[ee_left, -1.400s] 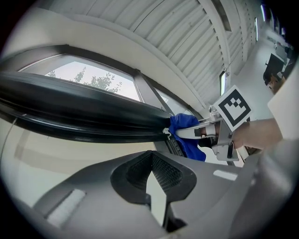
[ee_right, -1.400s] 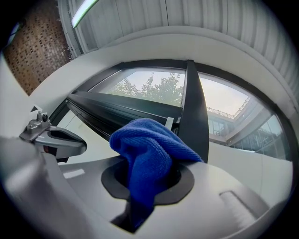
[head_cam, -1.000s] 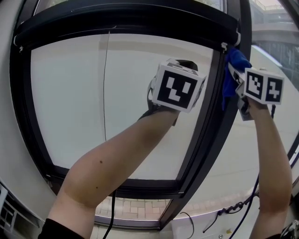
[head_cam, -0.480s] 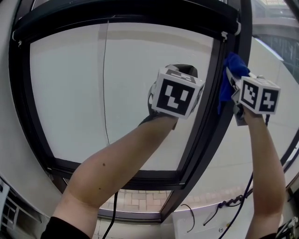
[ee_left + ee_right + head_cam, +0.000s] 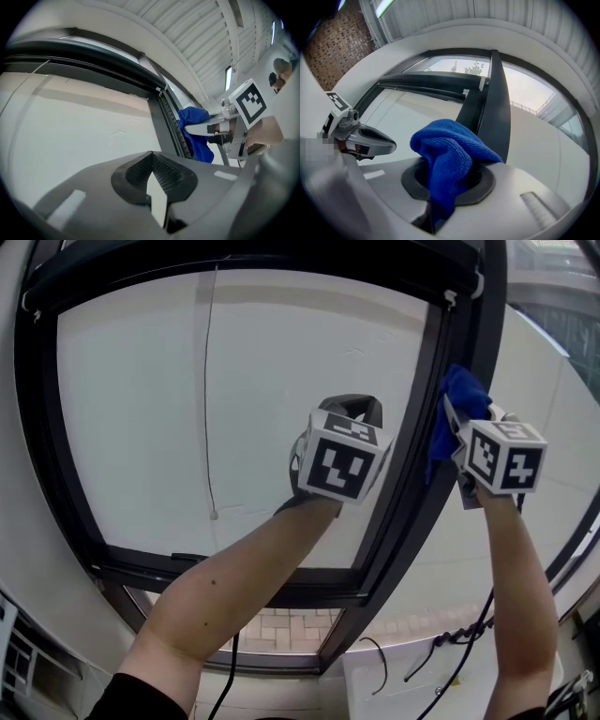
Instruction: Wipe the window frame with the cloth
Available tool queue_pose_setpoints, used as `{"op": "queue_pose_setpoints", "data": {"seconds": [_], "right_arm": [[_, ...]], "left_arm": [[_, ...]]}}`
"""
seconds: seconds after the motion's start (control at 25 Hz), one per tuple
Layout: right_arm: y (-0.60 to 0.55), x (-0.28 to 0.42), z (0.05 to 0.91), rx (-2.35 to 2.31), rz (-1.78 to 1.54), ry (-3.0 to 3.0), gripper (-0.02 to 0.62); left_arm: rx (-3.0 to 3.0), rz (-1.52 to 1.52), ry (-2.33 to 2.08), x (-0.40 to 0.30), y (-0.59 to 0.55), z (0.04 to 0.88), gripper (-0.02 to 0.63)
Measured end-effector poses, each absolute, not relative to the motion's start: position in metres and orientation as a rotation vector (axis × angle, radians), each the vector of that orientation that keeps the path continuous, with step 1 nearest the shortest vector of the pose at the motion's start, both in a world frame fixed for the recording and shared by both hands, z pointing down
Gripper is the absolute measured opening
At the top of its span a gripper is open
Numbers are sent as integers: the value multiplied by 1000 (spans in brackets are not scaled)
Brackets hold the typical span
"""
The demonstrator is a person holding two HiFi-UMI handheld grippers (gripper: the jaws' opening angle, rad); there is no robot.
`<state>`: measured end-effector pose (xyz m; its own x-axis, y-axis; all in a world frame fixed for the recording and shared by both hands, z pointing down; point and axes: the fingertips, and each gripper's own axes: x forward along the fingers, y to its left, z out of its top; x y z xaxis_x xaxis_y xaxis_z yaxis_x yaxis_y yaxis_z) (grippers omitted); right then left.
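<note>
Blue cloth (image 5: 450, 154) against the window frame (image 5: 494, 117)
The right gripper (image 5: 461, 432) has its jaws pinching the cloth, bunched just ahead of them on the frame; the left gripper (image 5: 153, 178) has its jaws pressed together, empty.

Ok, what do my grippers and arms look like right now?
The left gripper and right gripper are grey plastic with black ribbed pads; each carries a white cube printed with black square markers. Forearms are bare; a black sleeve shows at the left upper arm. A black cable hangs beneath that arm.
</note>
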<state>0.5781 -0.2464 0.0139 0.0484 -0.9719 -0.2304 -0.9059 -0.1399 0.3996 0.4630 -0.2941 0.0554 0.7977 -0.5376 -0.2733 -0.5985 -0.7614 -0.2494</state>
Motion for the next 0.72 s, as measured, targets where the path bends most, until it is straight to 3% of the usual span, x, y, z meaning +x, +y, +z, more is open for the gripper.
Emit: {"op": "queue_pose_setpoints", "data": {"seconds": [0.72], "right_arm": [[-247, 578, 94, 2146, -635, -1978, 64]], "left_arm": [[-2713, 211, 871, 469, -291, 128, -8]]}}
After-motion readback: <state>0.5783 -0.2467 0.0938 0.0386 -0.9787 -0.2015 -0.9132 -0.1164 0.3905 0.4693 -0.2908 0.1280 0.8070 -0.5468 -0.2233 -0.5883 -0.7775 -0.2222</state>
